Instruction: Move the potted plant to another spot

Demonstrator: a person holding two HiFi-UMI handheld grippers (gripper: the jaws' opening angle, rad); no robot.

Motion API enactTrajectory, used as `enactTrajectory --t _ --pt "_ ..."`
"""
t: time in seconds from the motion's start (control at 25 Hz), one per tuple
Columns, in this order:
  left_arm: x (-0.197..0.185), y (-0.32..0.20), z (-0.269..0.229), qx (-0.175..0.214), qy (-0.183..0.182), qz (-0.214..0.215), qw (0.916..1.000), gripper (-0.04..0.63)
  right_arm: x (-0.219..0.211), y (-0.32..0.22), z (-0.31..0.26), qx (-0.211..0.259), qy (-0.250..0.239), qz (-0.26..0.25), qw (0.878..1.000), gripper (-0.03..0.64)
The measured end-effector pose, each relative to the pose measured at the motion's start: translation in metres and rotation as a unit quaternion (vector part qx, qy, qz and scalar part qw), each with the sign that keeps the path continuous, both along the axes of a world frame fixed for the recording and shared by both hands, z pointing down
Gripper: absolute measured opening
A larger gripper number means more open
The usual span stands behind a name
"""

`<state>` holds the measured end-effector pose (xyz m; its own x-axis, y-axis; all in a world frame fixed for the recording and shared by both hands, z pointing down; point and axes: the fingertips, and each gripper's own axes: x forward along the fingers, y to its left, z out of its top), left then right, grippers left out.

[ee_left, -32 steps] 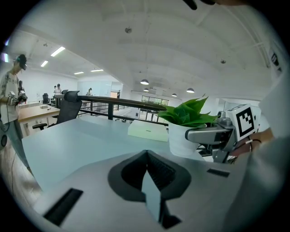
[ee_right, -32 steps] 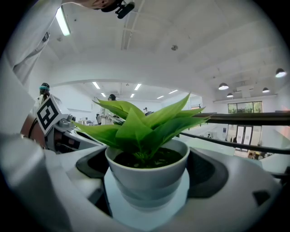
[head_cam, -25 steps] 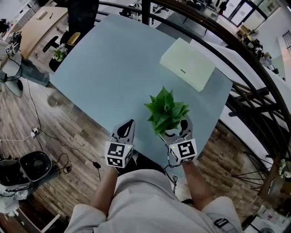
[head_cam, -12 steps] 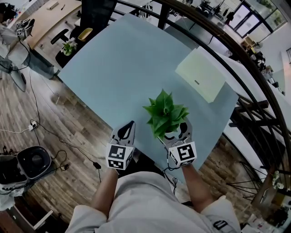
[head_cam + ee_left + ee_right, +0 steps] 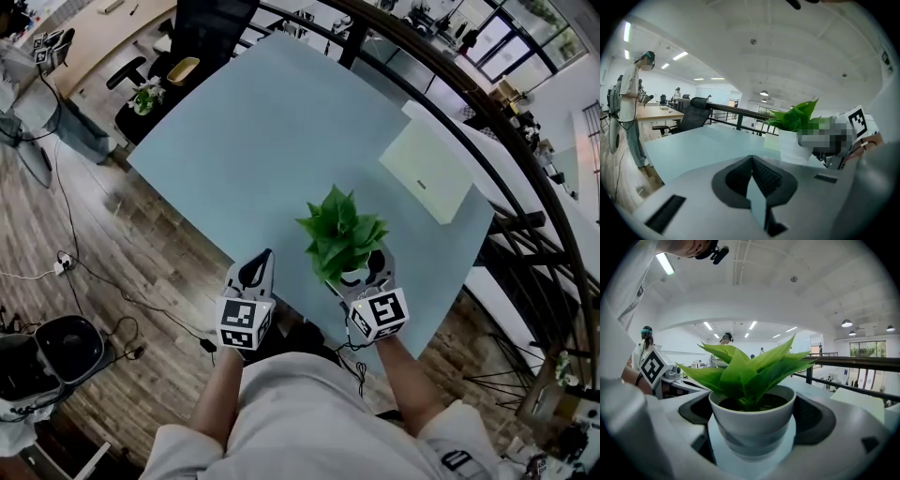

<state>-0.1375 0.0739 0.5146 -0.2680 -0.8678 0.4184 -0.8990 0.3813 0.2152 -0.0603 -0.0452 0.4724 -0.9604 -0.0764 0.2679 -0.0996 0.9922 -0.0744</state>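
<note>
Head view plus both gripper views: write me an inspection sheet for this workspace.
Surface: pale blue table, smooth.
Job's things: potted plant, upright near the table's near edge, between the right tool jaws.
Clutter: pale green flat box at the far right corner.
Grippers: left tool jaws together, empty; right tool closed on the pot's sides.
Cables: loose cables on the wood floor at left; nothing seen on the table.
Surroundings: dark railing, office chair, people far off.

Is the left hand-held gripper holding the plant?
No, the left hand-held gripper has its jaws together with nothing between them, and the plant stands apart from it.
</note>
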Motion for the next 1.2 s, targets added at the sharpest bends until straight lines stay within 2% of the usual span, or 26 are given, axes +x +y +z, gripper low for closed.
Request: enactTrajectory --t 0.32,0.44,0.64,0.84,1.08,1.2 --pt "-0.066 0.026 -0.016 0.024 -0.005 0.028 0.9993 0.012 -0.047 0.023 -0.011 -0.019 -0.001 0.043 0.999 0.523" --pt "-0.076 0.029 -0.026 0.028 -0.005 0.044 0.9986 0.012 -0.054 0.033 -0.026 -0.010 -0.002 0.055 0.998 0.523" --pt "-0.074 0.007 -0.031 0.027 0.006 0.066 0.9974 0.012 -0.055 0.024 -0.039 -0.006 0.001 0.071 0.997 0.523" --pt "-0.097 -0.022 -0.028 0.022 -0.007 0.082 0.9963 0.012 -0.076 0.004 -0.035 -0.010 -0.003 0.077 0.997 0.522" --pt "-0.114 -0.050 -0.034 -0.002 -0.043 0.133 0.9902 0.012 -0.099 -0.015 -0.045 -0.010 -0.024 0.100 0.995 0.522" --pt "-0.120 -0.059 -0.029 -0.002 -0.031 0.138 0.9899 0.012 -0.105 -0.021 -0.042 -0.004 -0.024 0.117 0.993 0.522"
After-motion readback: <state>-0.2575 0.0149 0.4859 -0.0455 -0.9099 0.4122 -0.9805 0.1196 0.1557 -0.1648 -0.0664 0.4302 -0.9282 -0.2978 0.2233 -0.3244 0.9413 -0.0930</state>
